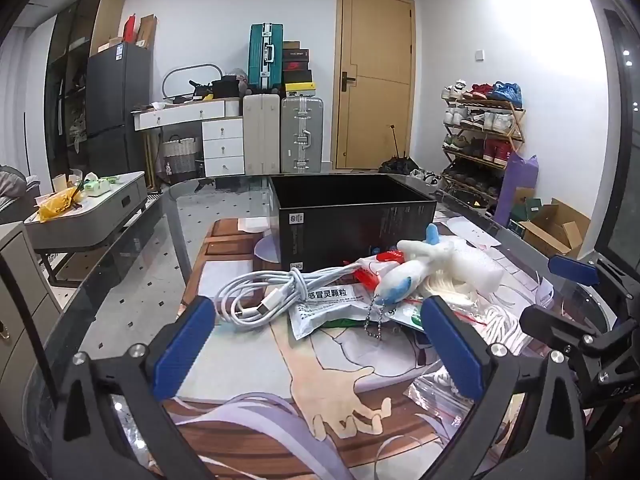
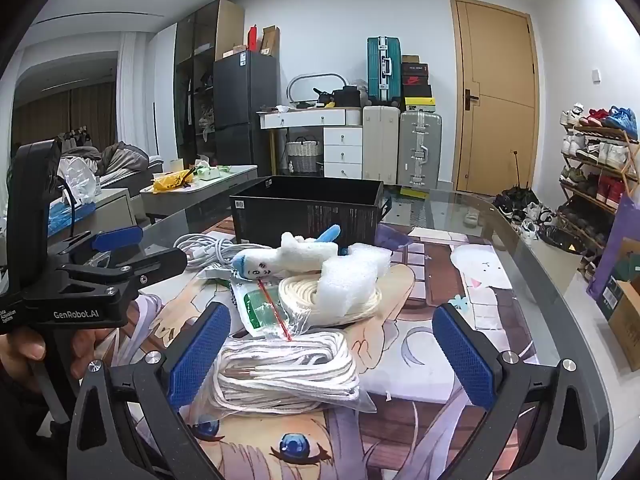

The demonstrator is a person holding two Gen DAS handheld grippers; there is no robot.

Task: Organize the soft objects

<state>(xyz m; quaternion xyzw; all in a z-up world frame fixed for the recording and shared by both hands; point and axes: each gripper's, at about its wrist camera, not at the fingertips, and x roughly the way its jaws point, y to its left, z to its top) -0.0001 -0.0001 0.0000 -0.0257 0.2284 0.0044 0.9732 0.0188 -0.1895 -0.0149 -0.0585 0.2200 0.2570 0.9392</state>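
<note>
A pile of soft things lies on the glass table in front of an open black box (image 1: pixel 352 216) (image 2: pixel 308 208). It holds a white and blue plush keychain (image 1: pixel 404 276) (image 2: pixel 288 258), a white foam piece (image 1: pixel 476 266) (image 2: pixel 352 276), a coiled white cable (image 1: pixel 260 296) (image 2: pixel 208 248), a medicine sachet (image 1: pixel 320 308), a coil of cream cord (image 2: pixel 296 292) and a bag of white cord (image 2: pixel 284 372). My left gripper (image 1: pixel 316 346) is open just short of the pile. My right gripper (image 2: pixel 328 354) is open around the bagged cord.
An anime print mat (image 1: pixel 248 360) (image 2: pixel 440 280) lies under the glass top. Each gripper shows in the other's view, the right one (image 1: pixel 576 312) at the right edge and the left one (image 2: pixel 104 264) at the left edge. The table edge (image 2: pixel 540 256) curves at right.
</note>
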